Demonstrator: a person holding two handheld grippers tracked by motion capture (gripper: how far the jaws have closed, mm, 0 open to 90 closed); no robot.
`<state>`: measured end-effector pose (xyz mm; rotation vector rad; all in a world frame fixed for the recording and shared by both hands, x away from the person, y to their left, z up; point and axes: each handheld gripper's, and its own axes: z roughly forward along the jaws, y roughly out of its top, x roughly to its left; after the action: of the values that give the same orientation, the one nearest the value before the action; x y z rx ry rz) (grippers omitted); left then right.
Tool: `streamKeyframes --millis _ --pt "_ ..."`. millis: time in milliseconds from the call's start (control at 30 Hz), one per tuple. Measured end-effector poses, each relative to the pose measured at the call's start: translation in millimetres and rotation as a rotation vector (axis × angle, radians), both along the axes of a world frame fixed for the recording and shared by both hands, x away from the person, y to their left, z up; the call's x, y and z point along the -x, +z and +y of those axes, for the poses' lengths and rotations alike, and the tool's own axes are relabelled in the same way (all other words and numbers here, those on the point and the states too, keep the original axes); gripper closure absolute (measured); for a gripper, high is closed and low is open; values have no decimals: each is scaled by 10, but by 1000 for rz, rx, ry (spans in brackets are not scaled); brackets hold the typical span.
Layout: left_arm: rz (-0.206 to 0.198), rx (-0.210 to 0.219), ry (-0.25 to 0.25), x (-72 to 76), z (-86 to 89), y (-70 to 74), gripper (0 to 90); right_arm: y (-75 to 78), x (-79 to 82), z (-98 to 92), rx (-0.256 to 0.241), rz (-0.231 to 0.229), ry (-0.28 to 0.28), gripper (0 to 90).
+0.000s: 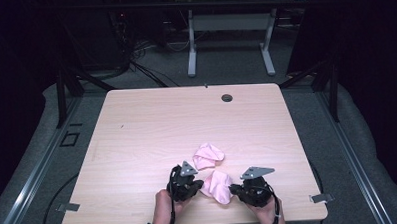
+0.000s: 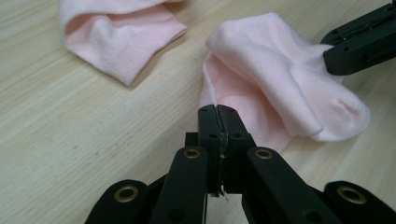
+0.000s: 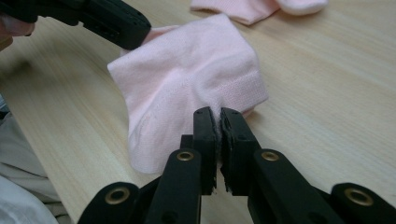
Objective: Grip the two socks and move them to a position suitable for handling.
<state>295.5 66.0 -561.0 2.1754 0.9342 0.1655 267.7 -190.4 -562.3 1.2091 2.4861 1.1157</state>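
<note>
At the desk's [image 1: 137, 144] near edge | near pink sock [image 1: 216, 186] lies between both grippers | left gripper [image 1: 196, 183] jaws pressed together on its edge | right gripper [image 1: 232, 190] jaws pinched on its opposite edge | second pink sock [image 1: 208, 155] just behind, apart

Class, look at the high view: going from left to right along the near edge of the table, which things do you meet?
Left hand-held gripper → near pink sock → right hand-held gripper; each hand-held gripper is shut on that sock.
</note>
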Motion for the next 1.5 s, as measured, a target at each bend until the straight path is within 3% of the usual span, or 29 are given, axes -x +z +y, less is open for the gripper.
streamKeyframes --millis 133,200,400,433,500,567,633,667,700,733,767,833,867,967,1033,1133,1267,1333,1500 --pt "11 28 17 28 120 60 893 87 4 -75 -3 -15 -3 848" --pt "36 54 16 38 185 84 893 115 6 -107 -5 -19 -10 847" --pt "75 79 24 61 340 123 892 179 9 -176 31 -15 4 843" --pt "85 84 30 65 369 123 891 198 6 -179 63 -6 26 841" --pt "105 84 37 69 426 117 891 196 6 -171 70 -3 32 839" --pt "125 82 45 69 473 95 885 136 -25 -134 107 26 58 800" --pt "150 70 60 68 513 48 780 62 -61 -98 134 60 67 648" --pt "156 74 63 72 527 42 714 35 -72 -95 120 73 77 617" --pt "156 74 63 72 527 42 670 35 -72 -95 120 73 77 617" --pt "154 74 64 80 542 48 618 50 -73 -128 82 69 67 578" --pt "147 79 71 87 555 56 618 50 -73 -128 82 69 67 578" --pt "126 94 79 94 570 89 544 133 -72 -181 20 40 21 583" --pt "126 94 79 94 570 89 530 133 -72 -181 20 40 21 583" --pt "124 72 78 64 526 77 533 150 -77 -123 39 37 -3 612" --pt "111 3 65 53 446 21 573 55 -83 -13 93 67 4 654" --pt "116 -8 62 67 410 -44 651 -35 -78 56 116 82 5 706" --pt "97 -38 51 100 396 -78 803 -48 -69 85 108 75 16 784" --pt "95 -32 51 113 404 -93 878 -54 -67 91 107 68 20 822" --pt "87 -34 58 152 423 -99 890 -33 -56 56 114 65 20 848"
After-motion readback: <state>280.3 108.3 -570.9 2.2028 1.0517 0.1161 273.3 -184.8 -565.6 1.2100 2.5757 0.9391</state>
